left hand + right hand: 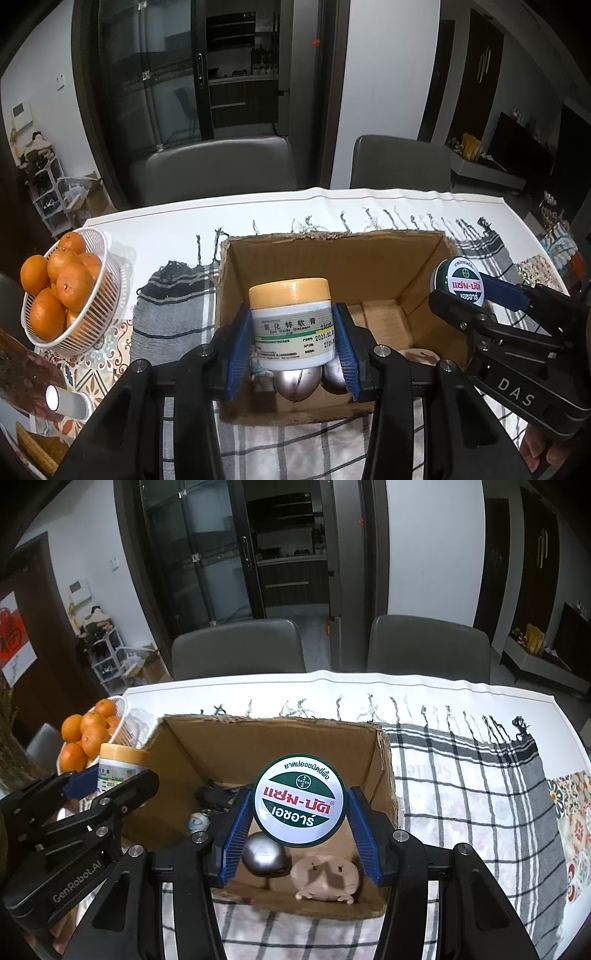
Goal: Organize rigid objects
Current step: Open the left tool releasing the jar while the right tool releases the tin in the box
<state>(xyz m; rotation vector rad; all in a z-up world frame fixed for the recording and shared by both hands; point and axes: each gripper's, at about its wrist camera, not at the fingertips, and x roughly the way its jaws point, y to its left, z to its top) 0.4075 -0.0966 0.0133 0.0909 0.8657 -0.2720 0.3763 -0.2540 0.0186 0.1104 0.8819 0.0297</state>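
My left gripper [293, 332] is shut on a white ointment jar with a yellow lid [291, 321] and holds it over the open cardboard box [332, 254]. My right gripper [300, 819] is shut on a round green-and-white balm tin [299, 800], held on edge over the same box [273, 734]. Each gripper shows in the other view, the right one [469, 291] with the tin [461, 280], the left one [107, 779] with the jar [118, 766]. Inside the box lie metal balls [298, 384], one also visible in the right wrist view [264, 854], a beige figure [325, 880] and a small marble [198, 821].
A white basket of oranges [64, 291] stands left of the box, also seen in the right wrist view [88, 734]. A checked cloth [461, 794] covers the table. A white cylinder [68, 400] lies at the near left. Two grey chairs [218, 166] stand behind the table.
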